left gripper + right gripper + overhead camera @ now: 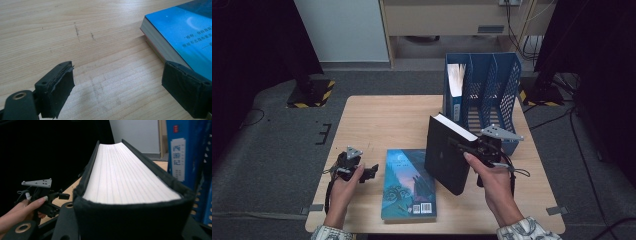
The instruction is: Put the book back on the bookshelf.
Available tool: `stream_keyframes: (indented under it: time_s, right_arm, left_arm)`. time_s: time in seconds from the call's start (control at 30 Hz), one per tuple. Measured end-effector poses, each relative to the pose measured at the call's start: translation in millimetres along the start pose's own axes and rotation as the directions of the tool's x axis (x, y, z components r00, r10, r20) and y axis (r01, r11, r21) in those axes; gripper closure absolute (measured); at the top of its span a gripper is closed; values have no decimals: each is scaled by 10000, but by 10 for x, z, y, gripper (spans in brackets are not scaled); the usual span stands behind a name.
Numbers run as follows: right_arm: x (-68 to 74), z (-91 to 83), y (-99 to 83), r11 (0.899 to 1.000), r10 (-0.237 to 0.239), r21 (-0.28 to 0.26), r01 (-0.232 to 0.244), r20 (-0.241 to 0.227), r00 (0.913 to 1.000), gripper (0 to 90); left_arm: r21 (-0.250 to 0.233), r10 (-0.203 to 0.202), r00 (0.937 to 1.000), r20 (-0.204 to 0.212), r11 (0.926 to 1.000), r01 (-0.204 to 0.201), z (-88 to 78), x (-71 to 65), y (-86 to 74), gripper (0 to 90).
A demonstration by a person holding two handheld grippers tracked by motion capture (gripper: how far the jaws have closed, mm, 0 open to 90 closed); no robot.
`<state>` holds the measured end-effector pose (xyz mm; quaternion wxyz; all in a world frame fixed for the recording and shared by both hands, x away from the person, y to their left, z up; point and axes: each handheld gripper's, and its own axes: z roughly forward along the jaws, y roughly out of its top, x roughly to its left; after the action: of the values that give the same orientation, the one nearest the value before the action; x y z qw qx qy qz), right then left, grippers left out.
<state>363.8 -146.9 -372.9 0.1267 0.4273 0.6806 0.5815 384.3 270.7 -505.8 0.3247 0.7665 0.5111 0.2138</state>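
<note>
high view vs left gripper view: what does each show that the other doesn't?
High view alone: the right gripper shut on an upright black book, and the blue file rack with one book in its left slot. Left gripper view alone: the pencil-like marks on the wood and the open jaws close up. Both: the table and the blue book lying flat.

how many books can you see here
3: a black book held up off the table in the right hand-held gripper, a blue book lying flat on the table, and a blue-spined book standing in the blue file rack. The rack's walls may hide more.
</note>
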Motion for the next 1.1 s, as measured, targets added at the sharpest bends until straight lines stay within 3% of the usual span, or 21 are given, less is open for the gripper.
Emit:
stream_keyframes:
  time_s: [0.27, 0.43, 0.63, 0.87, 1.1]
  right_arm:
    - [-92, -248, 16, 9987, 420, -305, -412, 253, 9988, 530]
    - [-124, -408, 112, 9945, 766, -737, -741, 329, 9965, 530]
    - [-141, -571, 272, 9890, 859, -1245, -798, 448, 9953, 530]
    - [-246, -720, 483, 9835, 840, -1681, -662, 1007, 9914, 530]
    - [-457, -768, 637, 9789, 1037, -1915, -705, 1691, 9801, 530]
  left_arm:
    - [-78, -15, 9999, -141, 10000, 14, 10, -2, -18, 100]
    - [22, -51, 9998, -202, 10000, 51, 27, -4, -31, 99]
    - [131, -192, 9995, -263, 9997, 196, 49, 2, -44, 99]
    - [208, -211, 9994, -262, 9995, 216, 66, -6, -52, 99]
    - [252, -212, 9994, -285, 9994, 219, 73, -7, -53, 99]
